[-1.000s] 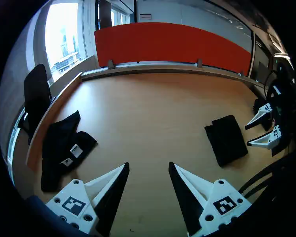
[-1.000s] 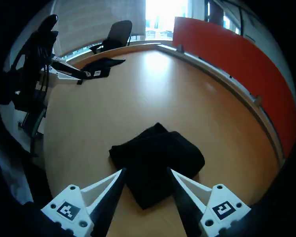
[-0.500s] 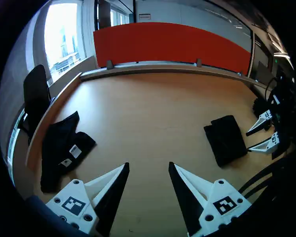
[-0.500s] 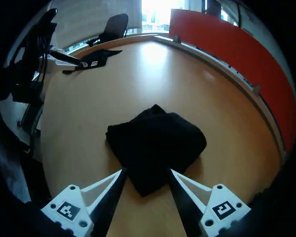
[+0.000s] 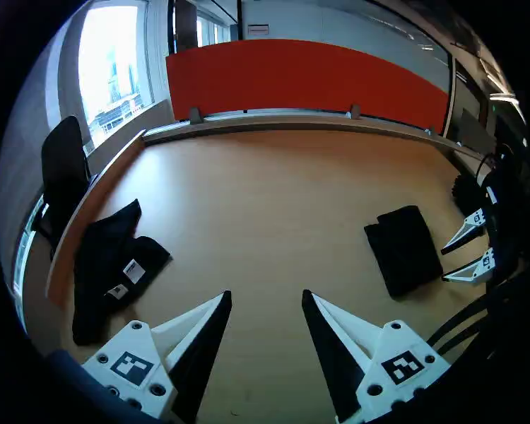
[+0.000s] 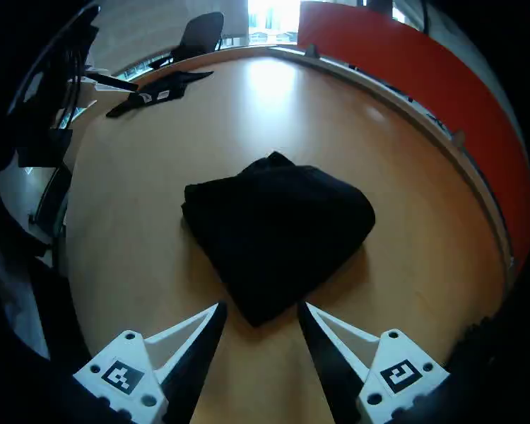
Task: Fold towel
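A folded black towel [image 6: 279,227] lies on the wooden table [image 6: 159,177], just ahead of my right gripper [image 6: 261,321], which is open with nothing between its fingers. The same folded towel [image 5: 403,249] sits at the right in the left gripper view, with the right gripper [image 5: 454,265] open beside it. My left gripper [image 5: 263,311] is open over bare table. A second black towel [image 5: 109,265] with white tags lies crumpled at the table's left edge, also seen as the far towel [image 6: 159,90] in the right gripper view, near the left gripper [image 6: 113,83].
A red partition [image 5: 307,74] runs along the table's far edge. A black office chair [image 5: 63,169] stands by the window at the left. Dark cables and equipment [image 5: 502,184] sit at the right, past the folded towel.
My right gripper has drawn back from the folded towel, whose near edge now lies ahead of the fingertips instead of between them. The left gripper has hardly moved.
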`<act>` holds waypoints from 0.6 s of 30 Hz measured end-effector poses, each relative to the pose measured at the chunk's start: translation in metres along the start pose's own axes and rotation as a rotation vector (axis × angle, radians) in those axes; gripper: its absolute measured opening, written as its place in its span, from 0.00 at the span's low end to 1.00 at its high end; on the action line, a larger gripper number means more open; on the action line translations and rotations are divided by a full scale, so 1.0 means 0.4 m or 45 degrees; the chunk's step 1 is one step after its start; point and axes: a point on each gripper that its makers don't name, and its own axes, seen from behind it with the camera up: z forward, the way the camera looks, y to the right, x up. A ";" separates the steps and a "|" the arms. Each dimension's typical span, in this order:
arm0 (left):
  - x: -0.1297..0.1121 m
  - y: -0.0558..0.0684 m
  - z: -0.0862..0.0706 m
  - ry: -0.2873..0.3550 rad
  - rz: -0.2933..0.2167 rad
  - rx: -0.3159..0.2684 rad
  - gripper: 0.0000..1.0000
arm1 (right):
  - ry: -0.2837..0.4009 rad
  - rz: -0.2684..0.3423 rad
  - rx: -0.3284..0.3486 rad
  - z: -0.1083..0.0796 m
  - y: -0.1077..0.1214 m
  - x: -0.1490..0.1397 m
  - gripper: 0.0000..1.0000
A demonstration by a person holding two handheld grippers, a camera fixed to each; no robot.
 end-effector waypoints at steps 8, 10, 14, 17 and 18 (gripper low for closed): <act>-0.001 0.004 0.001 -0.002 0.002 -0.004 0.73 | -0.028 0.004 0.006 0.003 -0.003 -0.029 0.69; -0.001 0.004 0.001 -0.002 0.001 -0.003 0.73 | -0.035 0.002 0.008 0.003 -0.005 -0.035 0.63; -0.002 0.004 0.002 -0.002 -0.003 -0.004 0.73 | -0.048 0.004 0.011 0.003 -0.007 -0.046 0.49; -0.003 0.004 0.003 -0.003 -0.005 -0.003 0.73 | -0.052 0.011 0.013 0.004 -0.008 -0.051 0.43; -0.004 0.004 0.003 -0.003 -0.005 -0.003 0.73 | -0.053 0.013 0.014 0.004 -0.009 -0.052 0.42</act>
